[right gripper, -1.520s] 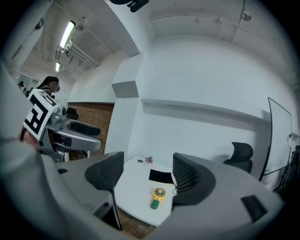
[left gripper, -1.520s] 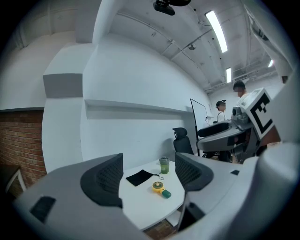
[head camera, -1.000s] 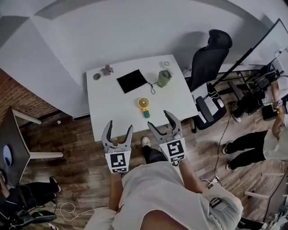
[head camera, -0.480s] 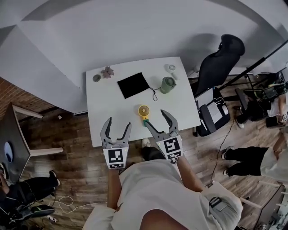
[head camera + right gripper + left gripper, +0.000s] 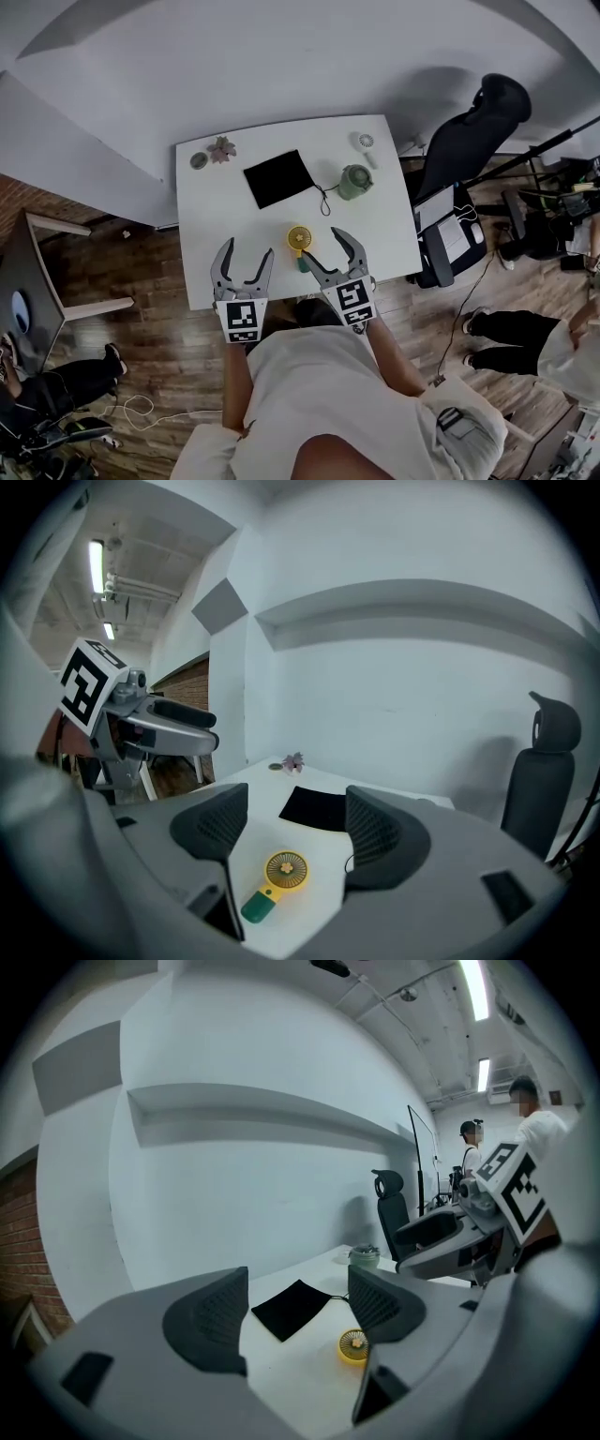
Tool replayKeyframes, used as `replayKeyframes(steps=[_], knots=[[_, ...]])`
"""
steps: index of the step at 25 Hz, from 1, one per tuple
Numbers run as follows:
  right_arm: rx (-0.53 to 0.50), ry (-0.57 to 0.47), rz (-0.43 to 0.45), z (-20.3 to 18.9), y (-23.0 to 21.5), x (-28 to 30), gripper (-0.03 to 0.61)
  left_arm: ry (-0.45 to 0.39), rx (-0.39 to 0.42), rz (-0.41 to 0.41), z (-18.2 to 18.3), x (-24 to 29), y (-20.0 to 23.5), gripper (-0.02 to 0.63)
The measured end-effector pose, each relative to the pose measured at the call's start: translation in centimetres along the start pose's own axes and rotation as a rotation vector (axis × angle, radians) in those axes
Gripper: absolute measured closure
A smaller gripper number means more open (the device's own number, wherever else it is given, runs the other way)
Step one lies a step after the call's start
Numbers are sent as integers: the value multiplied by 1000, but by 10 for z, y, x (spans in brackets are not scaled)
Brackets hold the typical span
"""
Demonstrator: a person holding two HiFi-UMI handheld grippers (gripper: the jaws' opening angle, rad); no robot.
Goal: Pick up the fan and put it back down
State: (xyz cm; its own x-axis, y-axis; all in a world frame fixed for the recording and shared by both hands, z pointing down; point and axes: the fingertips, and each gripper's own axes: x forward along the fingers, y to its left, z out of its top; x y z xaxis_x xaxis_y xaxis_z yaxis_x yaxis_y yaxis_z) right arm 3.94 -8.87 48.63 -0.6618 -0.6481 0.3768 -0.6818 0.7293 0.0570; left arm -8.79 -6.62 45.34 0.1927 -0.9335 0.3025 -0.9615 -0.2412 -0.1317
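Observation:
A small yellow hand fan [image 5: 299, 239] with a green handle lies flat on the white table [image 5: 225, 216] near its front edge. In the right gripper view the fan [image 5: 278, 876] shows between and beyond the jaws. My right gripper [image 5: 330, 255] is open, hovering just in front of the fan with nothing between its jaws. My left gripper [image 5: 243, 265] is open too, over the table's front edge to the left of the fan. The left gripper view shows the fan [image 5: 353, 1345] partly hidden behind the right jaw.
A black cloth [image 5: 278, 177], a green lidded cup [image 5: 354, 182], a small white fan [image 5: 366, 142], a pink flower [image 5: 222, 148] and a round disc [image 5: 199, 160] lie toward the table's back. A black office chair [image 5: 478, 131] stands at the right. A person's legs [image 5: 511, 328] show on the wooden floor.
Both grippers have moved forward and down toward the table; the right one now reaches the fan's handle end. Their jaws have stayed apart.

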Motion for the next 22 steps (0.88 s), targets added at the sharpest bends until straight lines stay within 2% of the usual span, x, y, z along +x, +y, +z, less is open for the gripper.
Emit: replayKeyframes(steps=[10,22], knots=[[34,101,44,-39,-1,34,249,94,6,-63,-38,38,-7,290],[79,242,23,-88,7,68,245,193,-19,-204,-90,72,-8,295]])
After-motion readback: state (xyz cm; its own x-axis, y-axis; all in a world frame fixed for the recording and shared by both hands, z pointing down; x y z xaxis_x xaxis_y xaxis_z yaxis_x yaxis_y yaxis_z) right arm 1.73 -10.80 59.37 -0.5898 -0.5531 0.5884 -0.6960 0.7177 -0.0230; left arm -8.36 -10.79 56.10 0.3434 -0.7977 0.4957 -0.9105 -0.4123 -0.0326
